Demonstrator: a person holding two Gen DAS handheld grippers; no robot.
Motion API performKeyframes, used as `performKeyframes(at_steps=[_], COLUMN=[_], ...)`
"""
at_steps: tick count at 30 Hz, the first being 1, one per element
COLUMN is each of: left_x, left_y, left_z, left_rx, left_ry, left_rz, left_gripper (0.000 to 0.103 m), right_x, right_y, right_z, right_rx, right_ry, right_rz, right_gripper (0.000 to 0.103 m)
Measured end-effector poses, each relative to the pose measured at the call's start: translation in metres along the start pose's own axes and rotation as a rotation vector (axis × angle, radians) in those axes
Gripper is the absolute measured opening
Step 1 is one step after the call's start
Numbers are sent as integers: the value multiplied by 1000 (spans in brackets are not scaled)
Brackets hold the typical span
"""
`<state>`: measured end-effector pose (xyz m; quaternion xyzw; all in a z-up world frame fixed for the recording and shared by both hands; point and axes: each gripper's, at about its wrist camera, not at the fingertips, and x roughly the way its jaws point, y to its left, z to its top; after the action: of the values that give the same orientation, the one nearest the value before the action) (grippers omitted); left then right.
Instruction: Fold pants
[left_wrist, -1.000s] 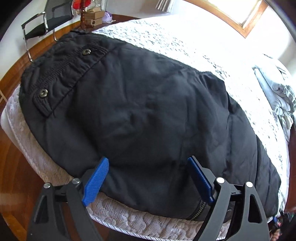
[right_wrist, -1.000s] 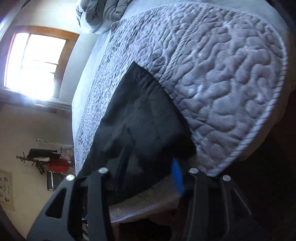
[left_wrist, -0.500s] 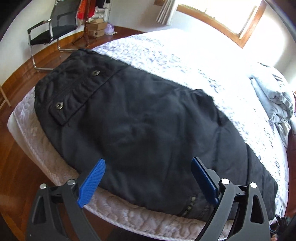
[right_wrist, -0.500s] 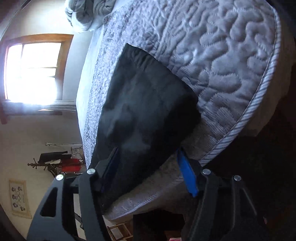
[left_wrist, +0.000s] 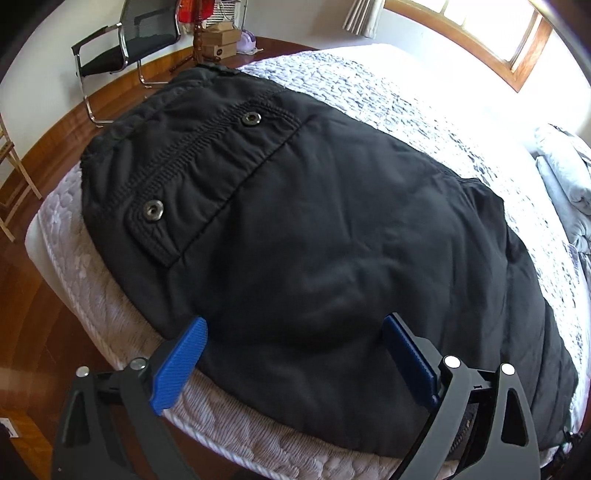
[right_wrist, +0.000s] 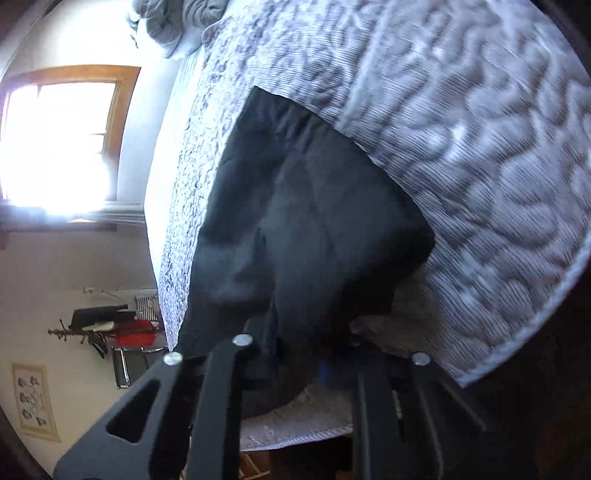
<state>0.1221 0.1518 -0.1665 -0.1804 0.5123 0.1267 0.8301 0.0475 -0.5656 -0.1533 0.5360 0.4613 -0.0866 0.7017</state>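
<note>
Black pants lie spread on the quilted bed, the waistband with two metal snaps at the left. My left gripper is open, its blue pads on either side of the pants' near edge at the bed's rim. In the right wrist view the pants' leg end lies on the quilt. My right gripper has its fingers around the near edge of the leg end. The cloth hides the pads, so the grip is unclear.
A black chair and cardboard boxes stand on the wood floor beyond the bed. A grey bundle of bedding lies at the right. A window and a coat rack are by the wall.
My left gripper pulled back, then came close again to the pants' near edge. My right gripper moved in onto the leg end, its fingers closer together and its pads now hidden by cloth.
</note>
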Motion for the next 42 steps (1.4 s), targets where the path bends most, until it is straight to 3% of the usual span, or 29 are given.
performKeyframes(at_steps=[4, 9, 15, 19, 22, 24, 26, 29, 39, 40, 42], left_x=[11, 24, 40, 38, 21, 6, -13, -35, -76, -77, -79], left_y=[-13, -56, -112, -116, -105, -95, -85, -81, -87, -90, -90], left_z=[4, 11, 7, 4, 6, 6, 6, -1, -14, -15, -17], left_rx=[-4, 68, 160, 177, 145, 129, 112, 95, 62, 61, 54], left_ry=[9, 24, 33, 20, -8, -43, -88, -127, -130, -130, -130], left_rz=[-6, -43, -68, -57, -88, -89, -92, -107, -197, -205, -217], left_gripper=[97, 97, 99, 99, 99, 99, 99, 99, 99, 99, 99], right_x=[-10, -32, -34, -27, -33, -41, -52, -60, -42, -38, -34], right_y=[24, 41, -20, -44, -44, -45, -49, -54, -59, -58, -59], right_z=[16, 48, 69, 63, 54, 50, 49, 47, 63, 65, 69], right_rx=[-81, -125, 1, 18, -13, -16, -17, 12, 46, 52, 66], right_ry=[-35, -125, -142, -141, -156, -165, -199, -213, -226, -228, -230], right_rz=[18, 5, -128, -123, -127, -129, -140, -125, -92, -95, -117], right_gripper=[8, 7, 7, 12, 27, 58, 61, 72, 72, 70, 57])
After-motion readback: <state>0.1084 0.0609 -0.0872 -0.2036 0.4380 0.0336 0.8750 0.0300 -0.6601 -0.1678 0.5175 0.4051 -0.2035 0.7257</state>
